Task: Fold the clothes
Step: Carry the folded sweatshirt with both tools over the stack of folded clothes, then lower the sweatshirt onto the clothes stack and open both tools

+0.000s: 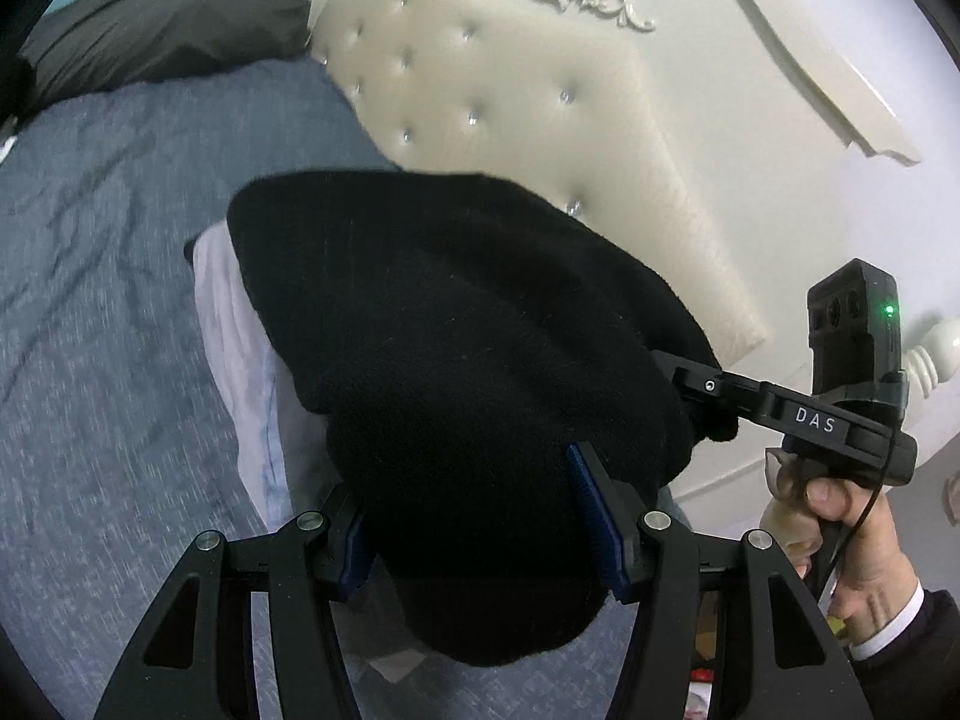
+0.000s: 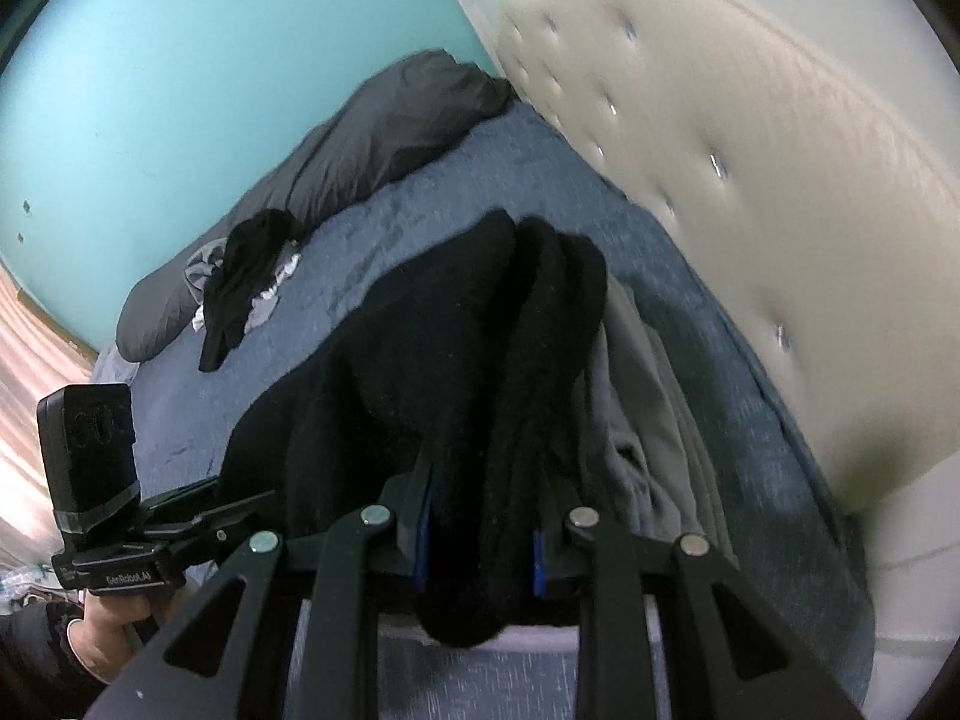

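A thick black fleece garment (image 1: pixel 456 324) hangs bunched over the blue bed sheet (image 1: pixel 108 252). My left gripper (image 1: pixel 480 534) is shut on a wide fold of it, with a blue pad pressed in on each side. In the right wrist view, my right gripper (image 2: pixel 480 540) is shut on a narrower bunch of the same black garment (image 2: pixel 480 360). The right gripper (image 1: pixel 690 387) also shows at the garment's right edge, held by a hand (image 1: pixel 840 516). At the garment's left edge in the right wrist view is the left gripper (image 2: pixel 240 504). A pale lavender-grey garment (image 1: pixel 240 330) lies under the black one.
A cream tufted headboard (image 1: pixel 510 120) rises close on the right. A dark grey duvet (image 2: pixel 360 150) lies along the turquoise wall (image 2: pixel 180 60). A small pile of black and grey clothes (image 2: pixel 246 282) sits on the sheet beside it.
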{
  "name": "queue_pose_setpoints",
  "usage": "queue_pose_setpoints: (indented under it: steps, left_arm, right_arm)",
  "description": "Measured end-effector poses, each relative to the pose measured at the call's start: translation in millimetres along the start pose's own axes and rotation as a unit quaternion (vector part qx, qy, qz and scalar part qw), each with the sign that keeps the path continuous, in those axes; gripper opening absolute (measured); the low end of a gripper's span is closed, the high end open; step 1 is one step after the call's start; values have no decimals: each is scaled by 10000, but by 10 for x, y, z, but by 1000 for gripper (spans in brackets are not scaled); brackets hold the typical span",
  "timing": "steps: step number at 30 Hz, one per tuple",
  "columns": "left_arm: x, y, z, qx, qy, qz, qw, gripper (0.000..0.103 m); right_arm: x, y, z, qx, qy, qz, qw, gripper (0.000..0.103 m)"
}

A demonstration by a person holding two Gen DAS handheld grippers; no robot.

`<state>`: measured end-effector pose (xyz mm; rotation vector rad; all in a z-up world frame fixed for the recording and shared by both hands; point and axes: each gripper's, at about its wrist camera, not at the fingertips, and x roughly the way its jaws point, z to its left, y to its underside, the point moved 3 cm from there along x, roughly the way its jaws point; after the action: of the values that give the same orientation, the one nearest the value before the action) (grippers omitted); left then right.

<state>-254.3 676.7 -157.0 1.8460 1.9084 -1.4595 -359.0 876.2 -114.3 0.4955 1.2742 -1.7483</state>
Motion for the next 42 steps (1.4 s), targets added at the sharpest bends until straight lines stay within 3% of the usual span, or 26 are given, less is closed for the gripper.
queue_pose_setpoints:
  steps: [9, 16, 23, 29, 32, 38, 42]
  left_arm:
    - [75, 181, 123, -288, 180, 253, 9991, 62]
    - [-222, 236, 223, -328, 258, 267, 9988, 62]
    - [-521, 21, 176, 244, -127, -319, 9991, 62]
    - [-417, -82, 5, 855, -349, -409, 9949, 62]
    - [-335, -94, -36, 970, -407, -375, 9937, 62]
    - [-148, -1, -8, 1015, -585, -214, 9929, 61]
    - [-49, 75, 68, 1015, -682, -162, 9924, 61]
  right_arm:
    - [81, 225, -215, 346, 2, 268, 9990, 23]
    - [74, 273, -228, 288, 70, 181, 9994, 26]
    - [-127, 290, -240, 186, 346, -83, 9992, 32]
    - [-462, 205, -67, -192, 717, -806, 9940, 32]
    - [-460, 168, 97, -432, 650, -970, 9922, 32]
    - [-107, 188, 288, -783, 607, -718, 9925, 15]
    - [49, 238, 130, -570, 772, -738, 9926, 6]
